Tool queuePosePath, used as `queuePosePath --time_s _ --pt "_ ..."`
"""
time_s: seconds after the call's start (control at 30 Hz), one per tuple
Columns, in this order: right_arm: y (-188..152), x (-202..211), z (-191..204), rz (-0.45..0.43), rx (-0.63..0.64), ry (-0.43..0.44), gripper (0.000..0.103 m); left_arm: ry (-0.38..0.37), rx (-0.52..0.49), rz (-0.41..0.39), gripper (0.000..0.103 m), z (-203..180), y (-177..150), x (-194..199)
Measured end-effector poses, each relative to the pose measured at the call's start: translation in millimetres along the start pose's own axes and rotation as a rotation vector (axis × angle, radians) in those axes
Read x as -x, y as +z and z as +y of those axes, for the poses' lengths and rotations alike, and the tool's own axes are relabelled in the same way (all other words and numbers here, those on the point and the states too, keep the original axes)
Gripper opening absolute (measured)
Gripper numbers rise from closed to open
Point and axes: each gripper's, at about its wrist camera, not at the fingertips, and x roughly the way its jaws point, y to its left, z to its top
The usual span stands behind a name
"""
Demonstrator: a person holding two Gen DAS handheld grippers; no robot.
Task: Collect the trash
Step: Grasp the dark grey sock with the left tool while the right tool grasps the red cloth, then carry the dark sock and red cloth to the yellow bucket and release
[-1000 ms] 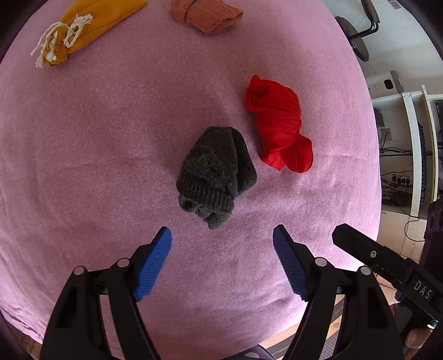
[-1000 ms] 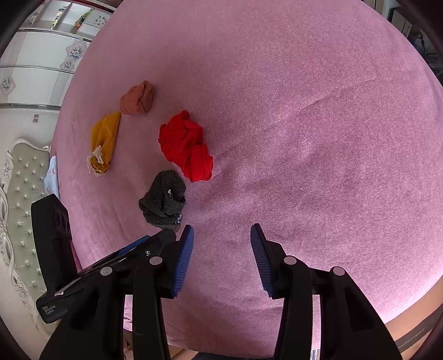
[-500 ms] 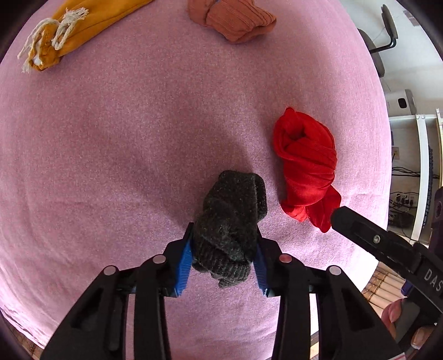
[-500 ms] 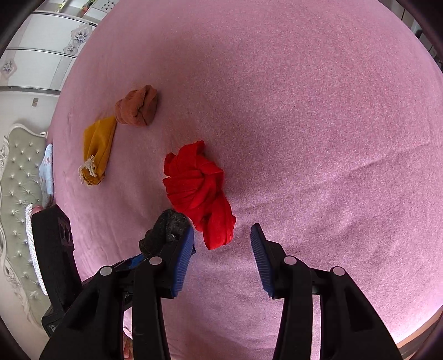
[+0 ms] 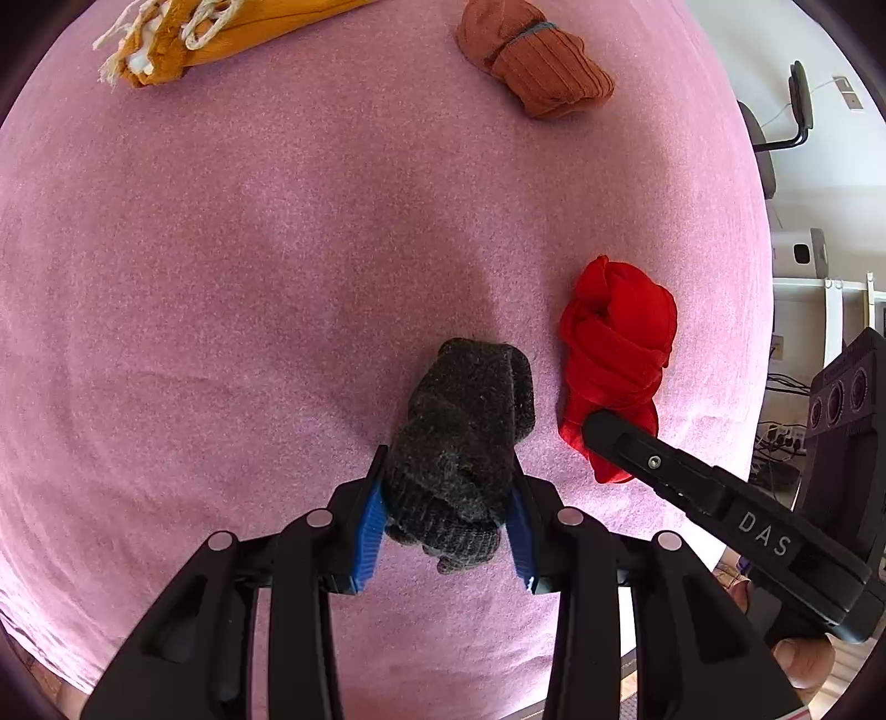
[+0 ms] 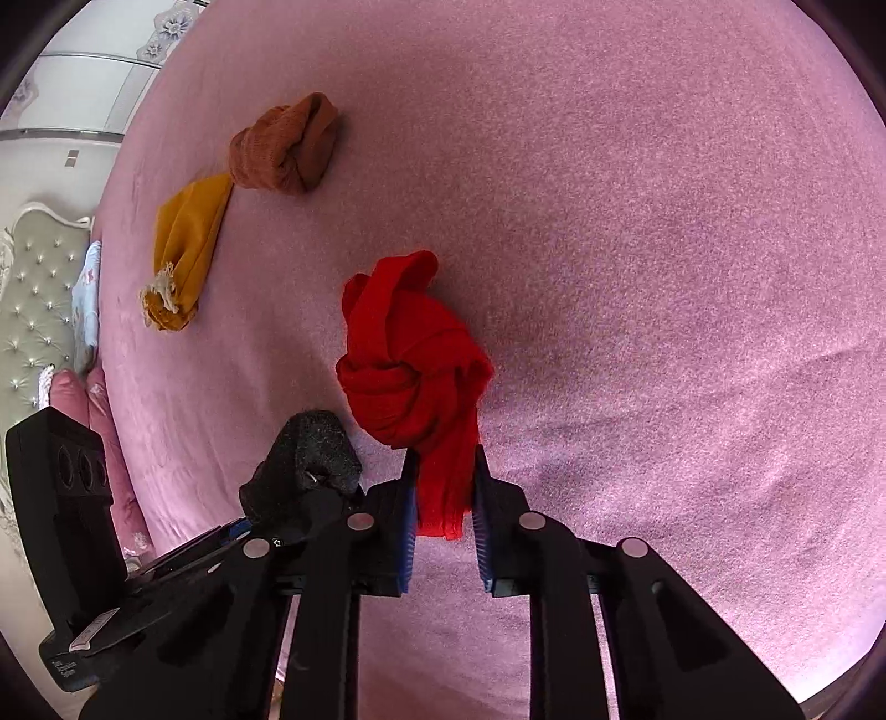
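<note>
Clenching the left gripper (image 5: 447,484) on the dark knitted bundle (image 5: 465,421), blue pads pressing its cuff end from both sides, jaws having just been closing; pinching with the right gripper (image 6: 444,471), jaws likewise just closing, only the loose tail of the red knotted cloth (image 6: 410,360), the knot itself lying beyond the tips. Resting both pieces side by side, near but not touching, on the pink blanket (image 5: 221,277) - apparently not yet lifting either. Judging the next part: keeping both squeezes firm and raising straight up and slowly, watching the red tail especially, thin fabric probably slipping or stretching under the knot's weight; avoiding dragging the soft blanket along. Leaving for later the rust-brown sock roll (image 5: 537,66) and the yellow fringed cloth (image 5: 221,33), well apart at the far side. Seeing no bin or bag anywhere. Reading "DAS" in pale letters (image 5: 764,534) on the right gripper's body - and finding the small label (image 6: 66,664) on the left tool too tiny to make out.
</note>
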Motion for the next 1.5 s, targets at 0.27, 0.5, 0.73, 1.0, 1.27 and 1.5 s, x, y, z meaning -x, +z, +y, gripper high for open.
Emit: queuePosePath --time_s 0.27,0.5,0.73,1.0,1.27,1.5 --pt "-39 24 -3 -0.044 -0.023 0.005 0.014 -0.039 -0.026 0.010 0.038 2 -21 9" --pt "-100 44 -13 -0.095 -0.097 0.003 0.013 -0.039 -0.095 0.029 0.038 12 -55 27" --pt "-179 59 -19 -0.164 -0.213 0.048 0.014 -0.036 -0.201 0.050 0.038 26 -113 48" --pt "-261 68 -25 -0.228 -0.292 0.063 0.014 -0.029 -0.331 0.095 0.038 15 -180 51" --pt "-320 86 -66 -0.280 -0.397 0.076 0.014 -0.017 -0.455 0.151 0.038 -35 -230 31" --pt "-368 117 -123 -0.312 -0.475 0.070 0.014 0.005 -0.553 0.199 0.038 -94 -266 3"
